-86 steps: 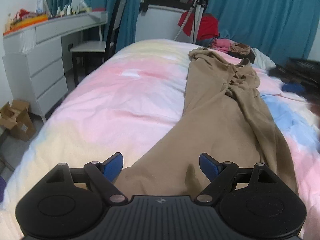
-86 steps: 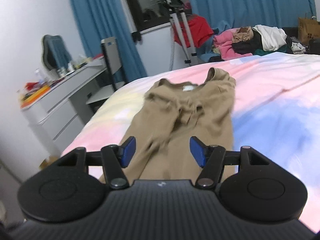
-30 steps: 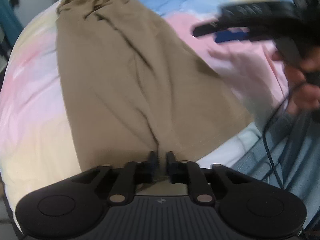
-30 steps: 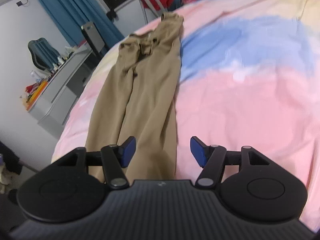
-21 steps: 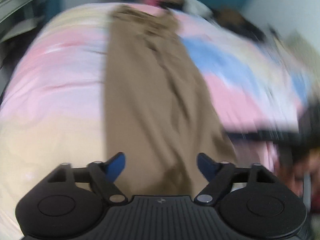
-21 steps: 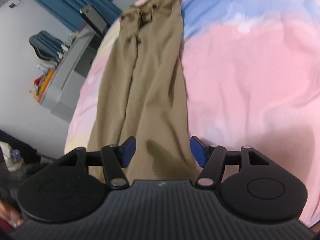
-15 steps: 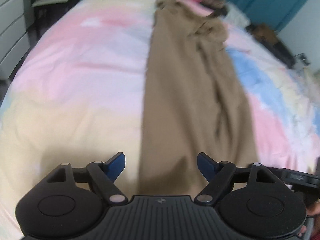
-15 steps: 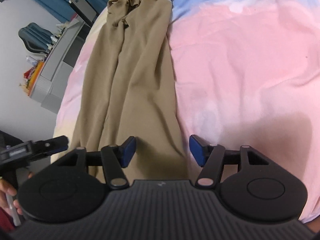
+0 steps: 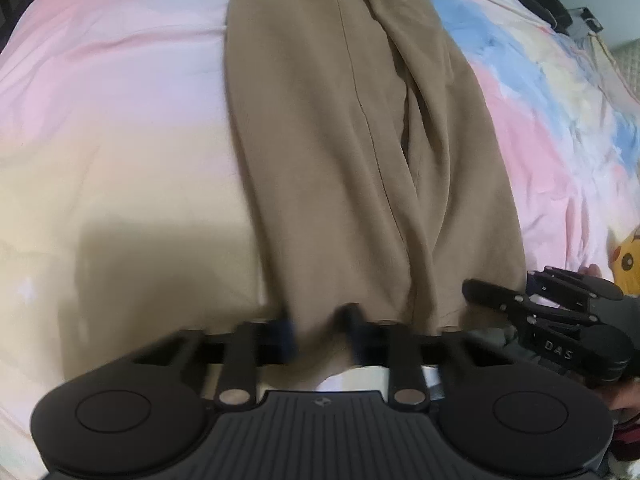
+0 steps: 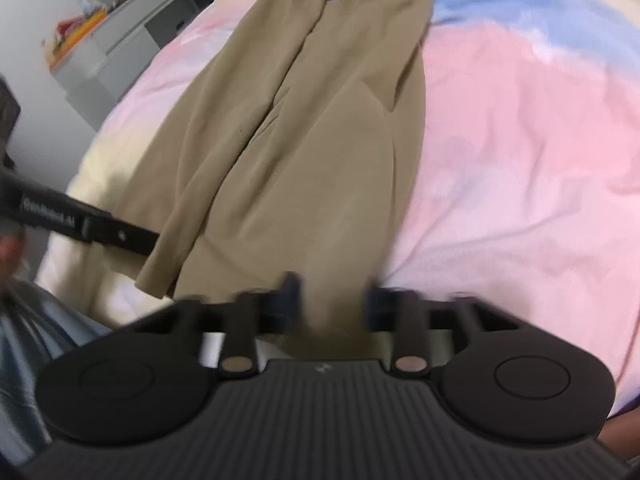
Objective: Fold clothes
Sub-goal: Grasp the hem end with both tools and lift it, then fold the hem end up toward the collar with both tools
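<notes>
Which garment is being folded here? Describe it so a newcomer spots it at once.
Find the bed with the pastel pink, blue and cream duvet. Lying lengthwise on it is a pair of tan trousers, legs side by side, cuffs nearest the cameras. It is the only plain brown thing on the duvet.

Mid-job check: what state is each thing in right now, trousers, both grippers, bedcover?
Trousers: spread lengthwise on the bed, unfolded, legs side by side, hems nearest the grippers.
Left gripper: jaws partly closed around one hem, blurred.
Right gripper: jaws partly open around the other hem, blurred.
Bedcover: rumpled, under the trousers.
</notes>
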Tool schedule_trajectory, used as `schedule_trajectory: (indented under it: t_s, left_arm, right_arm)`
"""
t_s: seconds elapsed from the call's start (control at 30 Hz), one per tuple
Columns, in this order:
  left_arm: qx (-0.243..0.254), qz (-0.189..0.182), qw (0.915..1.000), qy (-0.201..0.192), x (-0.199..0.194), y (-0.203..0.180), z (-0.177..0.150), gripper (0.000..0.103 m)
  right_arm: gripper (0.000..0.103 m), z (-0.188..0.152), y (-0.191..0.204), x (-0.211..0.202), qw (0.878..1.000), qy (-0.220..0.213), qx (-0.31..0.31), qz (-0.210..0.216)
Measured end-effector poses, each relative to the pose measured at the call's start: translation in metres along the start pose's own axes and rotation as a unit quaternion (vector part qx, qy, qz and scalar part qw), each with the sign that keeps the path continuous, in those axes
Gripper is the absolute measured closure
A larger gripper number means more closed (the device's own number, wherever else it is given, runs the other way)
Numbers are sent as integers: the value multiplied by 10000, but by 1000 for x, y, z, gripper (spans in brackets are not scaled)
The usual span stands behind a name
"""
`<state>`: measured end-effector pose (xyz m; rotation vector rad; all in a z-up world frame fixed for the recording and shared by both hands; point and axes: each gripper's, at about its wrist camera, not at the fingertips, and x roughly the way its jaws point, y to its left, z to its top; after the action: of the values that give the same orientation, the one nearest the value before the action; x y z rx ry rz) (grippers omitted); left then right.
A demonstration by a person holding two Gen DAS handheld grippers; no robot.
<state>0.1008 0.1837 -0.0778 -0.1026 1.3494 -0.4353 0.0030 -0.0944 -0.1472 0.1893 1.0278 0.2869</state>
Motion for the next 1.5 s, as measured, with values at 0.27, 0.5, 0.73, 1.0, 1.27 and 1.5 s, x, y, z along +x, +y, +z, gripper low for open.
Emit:
schedule_trajectory:
  t_s: [0.27,0.5,0.73,1.0,1.27,1.5]
  left_arm:
    - [-335,-549,9867,-1491,-80,-4,-10,97]
    - [-151,-903,9668,-2386,-146,-50,-61,98]
    - [168,-1172,9431,-3106,-208,-105,-119,98]
    - [479,-1238,9373,-3221,-200,-136,-168,98]
    - [528,-933,9292,-3537,-185,-129,-104,98]
    - [422,-658,9266,-3679,-159,-108,-4,97]
  right_arm:
    - [92,34,-25,-61,9960,-695,190,531]
    - [92,71,-27,-146,9839,-1652,-55,682]
    - [92,34,-30,-211,9729,-2152,-171,835]
    - [92,-29,-44,-228,9689,-2204,182,1112]
    - [92,37,-53,-198,9646,-2432,334,965]
    - [92,125,-67,-133,9667,-2389,434,804]
